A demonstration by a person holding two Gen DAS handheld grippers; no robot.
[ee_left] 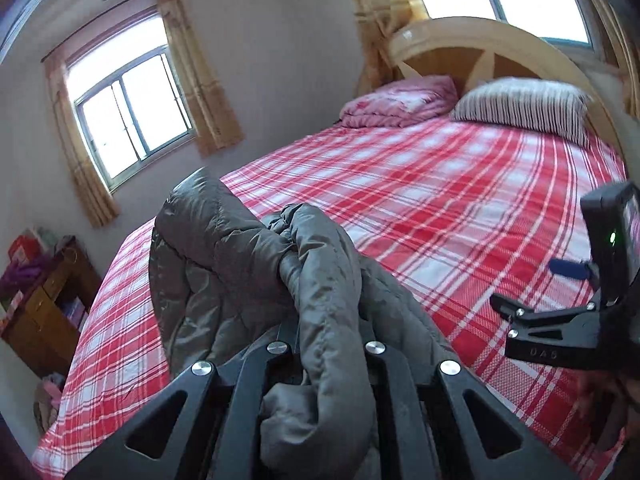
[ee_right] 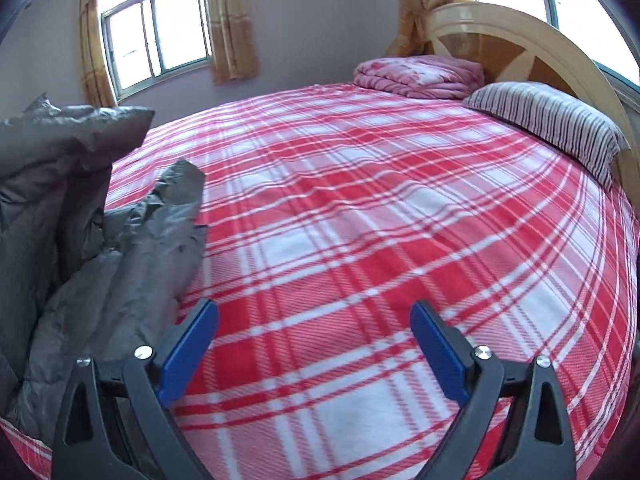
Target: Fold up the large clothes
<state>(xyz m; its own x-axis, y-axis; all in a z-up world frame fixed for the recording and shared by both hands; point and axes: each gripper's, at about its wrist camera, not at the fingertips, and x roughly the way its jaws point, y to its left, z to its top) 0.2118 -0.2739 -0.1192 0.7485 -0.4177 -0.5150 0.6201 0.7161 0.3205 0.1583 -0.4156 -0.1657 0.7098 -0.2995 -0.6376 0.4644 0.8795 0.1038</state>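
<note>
Grey padded jacket (ee_left: 256,264) bunched up at near-left part of bed, raised off red-and-white plaid sheet (ee_left: 440,208) in a thick fold. Left gripper (ee_left: 326,320) clamped tight on that fold, fabric spilling over and between black finger arms, fingertips buried in cloth. Jacket seen from right wrist view too (ee_right: 80,240), heaped at left edge, one loose end lying flat on sheet, upper part lifted and creased. Right gripper (ee_right: 314,344) spread wide, blue pads (ee_right: 188,344) well apart, nothing between them, only plaid sheet below. Not touching jacket; left pad just beside its crumpled edge. Right gripper also visible at right edge of left wrist view (ee_left: 560,280), black body with green light, over sheet and apart from jacket. Folded pink quilt (ee_right: 416,74) and striped pillow (ee_right: 548,120) side by side at far end, against curved wooden headboard (ee_right: 520,40). Barred window (ee_right: 156,28) with yellow curtains (ee_right: 232,20) on far wall. Wooden cabinet (ee_left: 44,308) with clutter on floor left of bed. Slight motion blur in both views.
</note>
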